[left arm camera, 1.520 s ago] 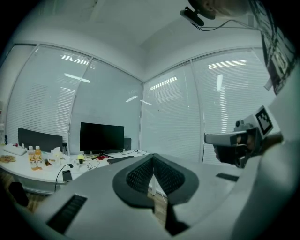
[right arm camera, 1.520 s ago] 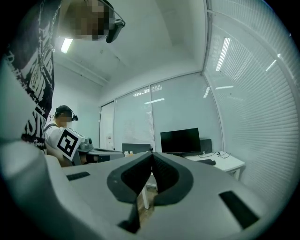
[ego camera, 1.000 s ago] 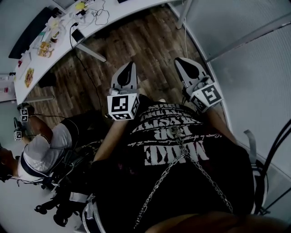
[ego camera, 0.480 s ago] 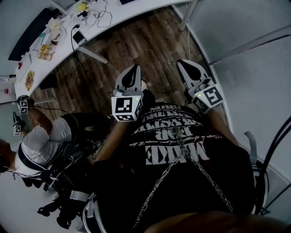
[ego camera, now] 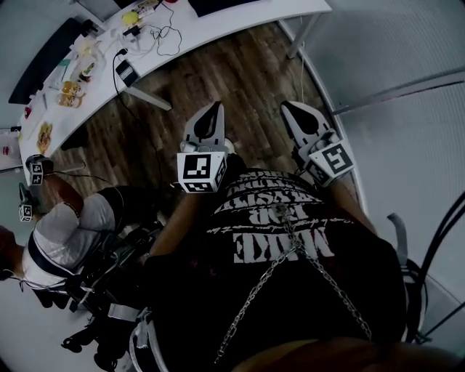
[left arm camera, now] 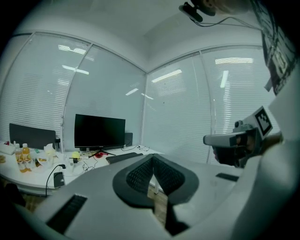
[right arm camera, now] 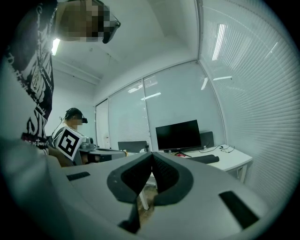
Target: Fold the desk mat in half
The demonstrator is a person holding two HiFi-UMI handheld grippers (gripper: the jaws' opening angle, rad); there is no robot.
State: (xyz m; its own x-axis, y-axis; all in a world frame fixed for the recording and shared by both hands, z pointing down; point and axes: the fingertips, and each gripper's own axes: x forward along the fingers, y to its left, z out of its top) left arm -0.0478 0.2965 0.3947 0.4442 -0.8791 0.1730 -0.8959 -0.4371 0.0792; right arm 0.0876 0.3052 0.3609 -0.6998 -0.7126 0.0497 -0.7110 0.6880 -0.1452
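A dark flat strip that looks like the desk mat (left arm camera: 124,157) lies on the white desk (left arm camera: 33,177) in front of a monitor (left arm camera: 99,131). The same strip also appears in the right gripper view (right arm camera: 202,159). At the top edge of the head view only a dark corner (ego camera: 218,6) of it or the monitor shows. I hold both grippers in front of my chest, over the wooden floor and well short of the desk. My left gripper (ego camera: 216,109) (left arm camera: 153,159) is shut with nothing in it. My right gripper (ego camera: 287,107) (right arm camera: 151,154) is likewise shut and empty.
Bottles (left arm camera: 21,157), cables and a phone (ego camera: 126,71) clutter the desk's left part. Another person (ego camera: 65,232) sits at the lower left with marker cubes. A glass wall with blinds (ego camera: 407,109) runs along the right. Wooden floor (ego camera: 240,73) lies between me and the desk.
The desk has slid a little lower in the head view. My left gripper has shifted slightly right. Both grippers stay shut.
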